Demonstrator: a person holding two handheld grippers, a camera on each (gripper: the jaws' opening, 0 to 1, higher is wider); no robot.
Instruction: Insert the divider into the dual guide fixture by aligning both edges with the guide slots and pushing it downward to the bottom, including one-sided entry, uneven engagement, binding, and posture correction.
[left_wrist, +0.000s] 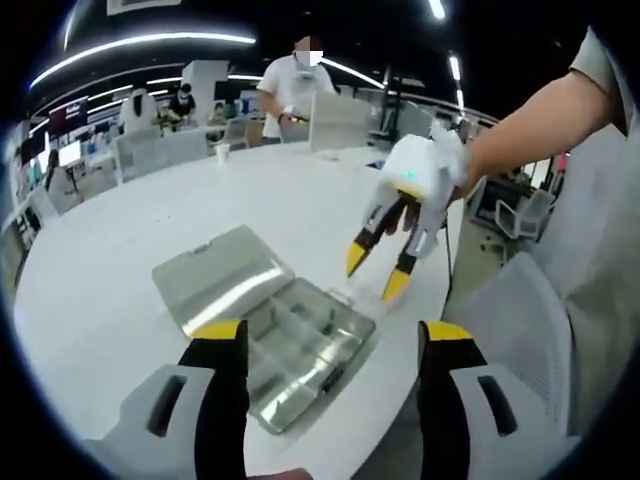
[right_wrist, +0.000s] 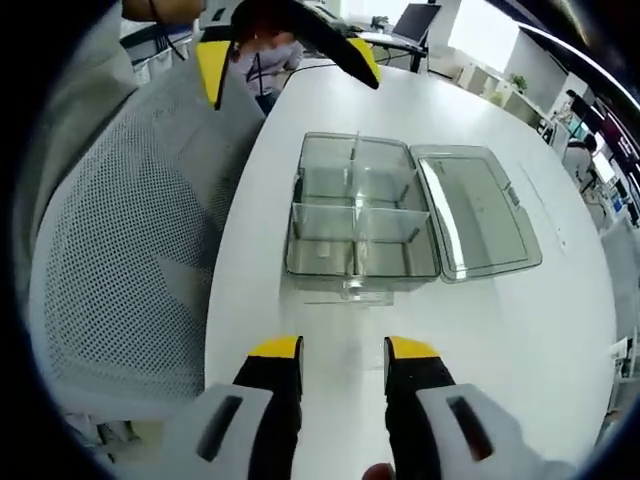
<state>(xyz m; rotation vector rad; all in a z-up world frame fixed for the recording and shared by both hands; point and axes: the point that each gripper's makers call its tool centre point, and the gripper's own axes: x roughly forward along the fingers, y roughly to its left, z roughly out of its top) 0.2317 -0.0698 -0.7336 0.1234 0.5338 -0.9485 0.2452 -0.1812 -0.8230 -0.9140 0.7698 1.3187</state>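
A clear plastic box (right_wrist: 355, 205) stands on the white table with its lid (right_wrist: 475, 210) swung open flat beside it. Clear dividers (right_wrist: 356, 215) cross inside and split it into compartments. A small clear piece (right_wrist: 345, 292) lies on the table against the box's near wall; what it is I cannot tell. My right gripper (right_wrist: 343, 350) is open and empty, just short of that piece. In the left gripper view the box (left_wrist: 300, 345) lies ahead of my open, empty left gripper (left_wrist: 332, 332), and the right gripper (left_wrist: 376, 272) hovers beside the box's far corner.
A grey mesh chair (right_wrist: 120, 250) stands close against the table edge (right_wrist: 225, 270) beside the box. Its back (left_wrist: 510, 330) also rises at the right of the left gripper view. A person (left_wrist: 295, 85) stands at the table's far side, with chairs and desks behind.
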